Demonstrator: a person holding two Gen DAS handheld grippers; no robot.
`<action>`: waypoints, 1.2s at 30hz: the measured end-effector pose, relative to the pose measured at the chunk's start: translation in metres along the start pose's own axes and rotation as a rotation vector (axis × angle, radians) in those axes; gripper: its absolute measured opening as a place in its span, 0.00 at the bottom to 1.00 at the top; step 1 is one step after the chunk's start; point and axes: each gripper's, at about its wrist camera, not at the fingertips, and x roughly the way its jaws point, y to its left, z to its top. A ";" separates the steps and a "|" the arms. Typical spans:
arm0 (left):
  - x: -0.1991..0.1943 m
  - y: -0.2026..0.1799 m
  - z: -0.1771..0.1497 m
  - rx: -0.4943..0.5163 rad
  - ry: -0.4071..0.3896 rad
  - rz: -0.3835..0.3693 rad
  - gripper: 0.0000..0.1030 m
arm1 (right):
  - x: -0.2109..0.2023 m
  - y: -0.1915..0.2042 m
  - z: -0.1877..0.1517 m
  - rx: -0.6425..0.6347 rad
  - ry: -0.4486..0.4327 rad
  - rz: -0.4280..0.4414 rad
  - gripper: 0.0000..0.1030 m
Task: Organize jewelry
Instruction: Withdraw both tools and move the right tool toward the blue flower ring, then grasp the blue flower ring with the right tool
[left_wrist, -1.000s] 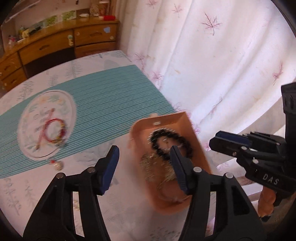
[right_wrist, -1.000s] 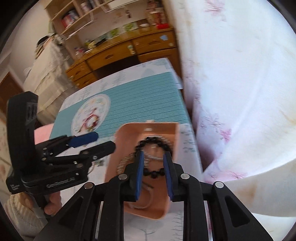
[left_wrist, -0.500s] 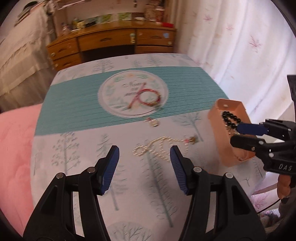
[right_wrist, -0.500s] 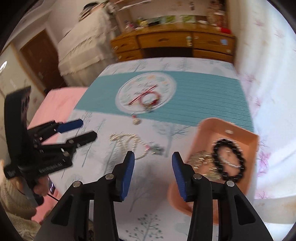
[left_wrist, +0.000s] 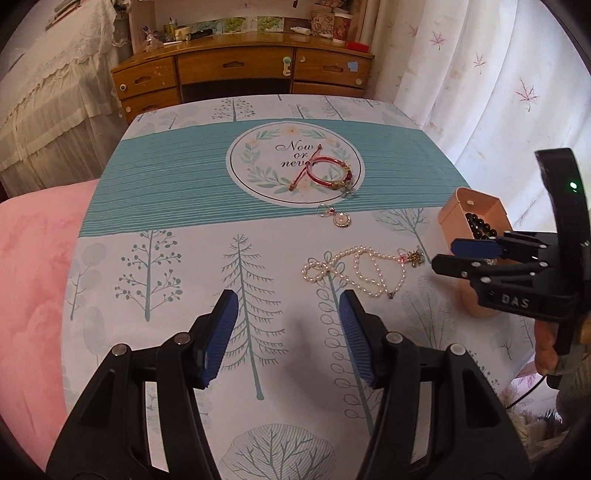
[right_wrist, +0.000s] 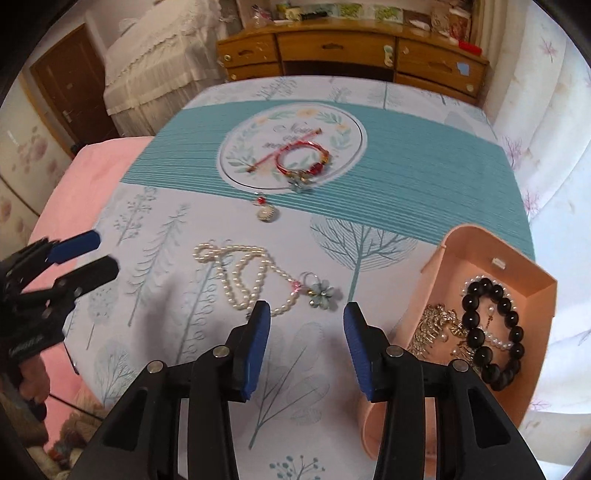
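A pearl necklace (left_wrist: 354, 269) (right_wrist: 243, 277) with a small flower charm (right_wrist: 321, 293) lies on the tree-print tablecloth. A round pendant (left_wrist: 340, 219) (right_wrist: 267, 213) lies beyond it. A red cord bracelet (left_wrist: 327, 171) (right_wrist: 301, 160) rests on the round "Now or never" print. A peach box (right_wrist: 532, 280) (left_wrist: 480, 210) at the right holds a black bead bracelet (right_wrist: 491, 328) and gold pieces. My left gripper (left_wrist: 288, 332) (right_wrist: 83, 254) is open and empty near the front. My right gripper (right_wrist: 304, 339) (left_wrist: 458, 254) is open and empty, just short of the necklace.
A wooden desk with drawers (left_wrist: 240, 70) stands beyond the table. White curtains (left_wrist: 480, 74) hang at the right. A pink cushion (left_wrist: 33, 277) lies at the table's left side. A lace-covered bed (right_wrist: 155, 55) is at the far left.
Both grippers have pulled back from over the peach box to the table's near side. The right gripper has opened wide; the necklace and pendant now come into view.
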 end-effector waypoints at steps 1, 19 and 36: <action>0.001 -0.001 0.000 0.002 0.002 -0.002 0.53 | 0.004 -0.001 0.001 0.004 0.008 -0.007 0.41; 0.023 0.000 -0.003 -0.015 0.048 -0.038 0.53 | 0.051 -0.003 0.015 -0.002 0.085 -0.095 0.22; 0.024 -0.006 -0.002 -0.002 0.046 -0.042 0.53 | 0.049 0.013 0.013 -0.133 0.078 -0.104 0.20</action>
